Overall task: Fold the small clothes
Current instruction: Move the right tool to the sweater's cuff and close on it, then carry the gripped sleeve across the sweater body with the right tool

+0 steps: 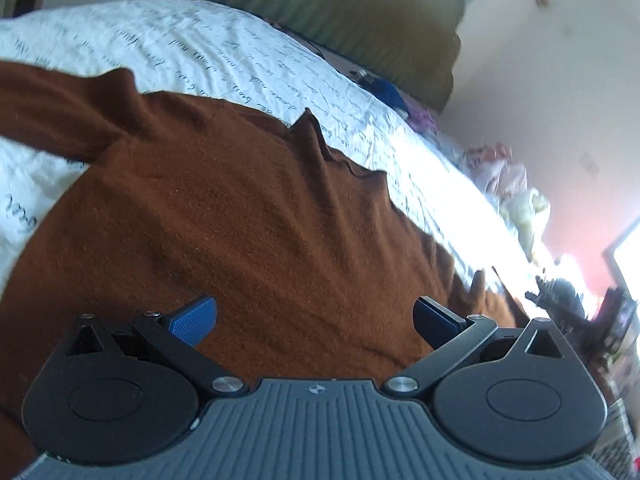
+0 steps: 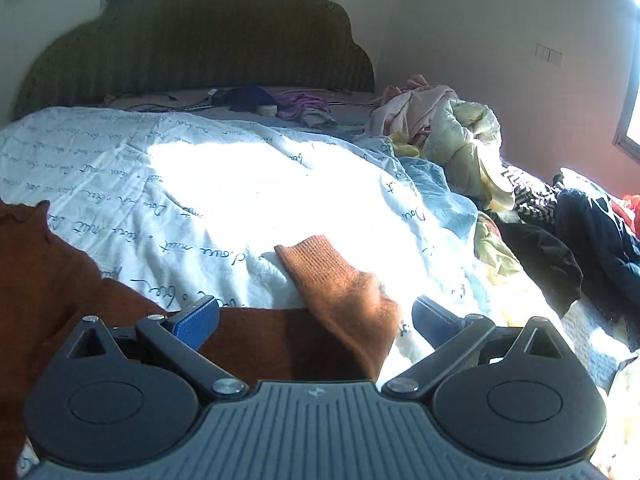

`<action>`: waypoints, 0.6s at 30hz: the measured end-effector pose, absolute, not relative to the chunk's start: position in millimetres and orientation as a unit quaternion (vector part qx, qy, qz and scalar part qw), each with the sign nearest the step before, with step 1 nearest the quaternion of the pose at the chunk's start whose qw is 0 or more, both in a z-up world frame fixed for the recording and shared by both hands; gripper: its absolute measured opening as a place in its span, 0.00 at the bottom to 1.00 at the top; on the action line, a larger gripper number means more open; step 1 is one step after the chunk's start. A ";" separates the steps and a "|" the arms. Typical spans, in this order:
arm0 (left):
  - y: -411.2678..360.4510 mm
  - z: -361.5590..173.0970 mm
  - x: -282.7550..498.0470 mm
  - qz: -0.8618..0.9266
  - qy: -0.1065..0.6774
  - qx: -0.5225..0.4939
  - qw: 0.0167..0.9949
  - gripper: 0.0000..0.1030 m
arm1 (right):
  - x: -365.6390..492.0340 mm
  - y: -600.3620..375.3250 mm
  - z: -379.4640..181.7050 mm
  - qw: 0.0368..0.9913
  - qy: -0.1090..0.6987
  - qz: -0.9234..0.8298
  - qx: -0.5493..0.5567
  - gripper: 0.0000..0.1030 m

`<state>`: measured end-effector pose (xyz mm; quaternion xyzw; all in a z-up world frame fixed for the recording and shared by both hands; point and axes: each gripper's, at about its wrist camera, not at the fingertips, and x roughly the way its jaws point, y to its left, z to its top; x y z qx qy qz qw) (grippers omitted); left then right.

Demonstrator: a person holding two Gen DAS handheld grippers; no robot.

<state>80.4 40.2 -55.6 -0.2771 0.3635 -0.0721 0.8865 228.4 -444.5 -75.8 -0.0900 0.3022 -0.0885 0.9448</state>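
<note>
A bed with a white script-printed cover (image 2: 200, 184) and a green headboard (image 2: 200, 40) carries a brown sweater (image 1: 240, 208) spread flat near its foot edge. The left tongs (image 1: 314, 316) hover over the sweater body, spread wide. The right tongs (image 2: 316, 318) are spread wide above its sleeve (image 2: 340, 288). Piled clothes (image 2: 460, 136) lie along the right edge.

A: What do I see of my left gripper (image 1: 315, 318)?

B: A grey ribbed housing at six o'clock, a small star-like emblem on its top edge. Two black round discs flank it, with black link arms on silver screws.

A: My right gripper (image 2: 316, 320) looks identical?

B: Yes. Its blue textured finger pads (image 2: 197, 321) sit at ten and two o'clock of the housing.
</note>
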 end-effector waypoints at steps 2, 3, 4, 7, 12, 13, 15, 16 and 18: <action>33.4 -50.4 88.1 -0.082 0.355 -0.250 0.897 1.00 | 251.6 -446.1 -87.5 0.936 0.316 -0.102 -0.119 1.00; 29.0 -46.8 89.3 -0.081 0.345 -0.232 0.906 1.00 | 262.8 -449.6 -94.4 0.931 0.321 -0.108 -0.133 1.00; 25.2 -44.3 89.3 -0.077 0.333 -0.219 0.914 1.00 | 271.5 -450.6 -102.4 0.928 0.324 -0.110 -0.143 1.00; 15.7 -41.7 94.8 -0.109 0.335 -0.193 0.916 1.00 | 292.4 -456.3 -116.7 0.923 0.339 -0.106 -0.150 0.99; 13.0 -59.0 118.2 -0.135 0.410 -0.186 0.883 1.00 | 306.8 -464.1 -125.3 0.914 0.356 -0.119 -0.154 0.20; 13.2 -63.6 121.2 -0.134 0.418 -0.183 0.880 1.00 | 308.8 -468.1 -124.1 0.914 0.358 -0.123 -0.148 0.14; 13.9 -72.0 127.5 -0.128 0.433 -0.179 0.874 1.00 | 309.7 -475.3 -121.6 0.919 0.358 -0.113 -0.121 0.09; 14.1 -74.7 130.2 -0.129 0.441 -0.177 0.870 1.00 | 306.8 -479.3 -116.7 0.924 0.353 -0.110 -0.099 0.09; 15.5 -77.5 132.0 -0.124 0.446 -0.171 0.870 1.00 | 301.2 -488.1 -105.9 0.931 0.341 -0.110 -0.063 0.07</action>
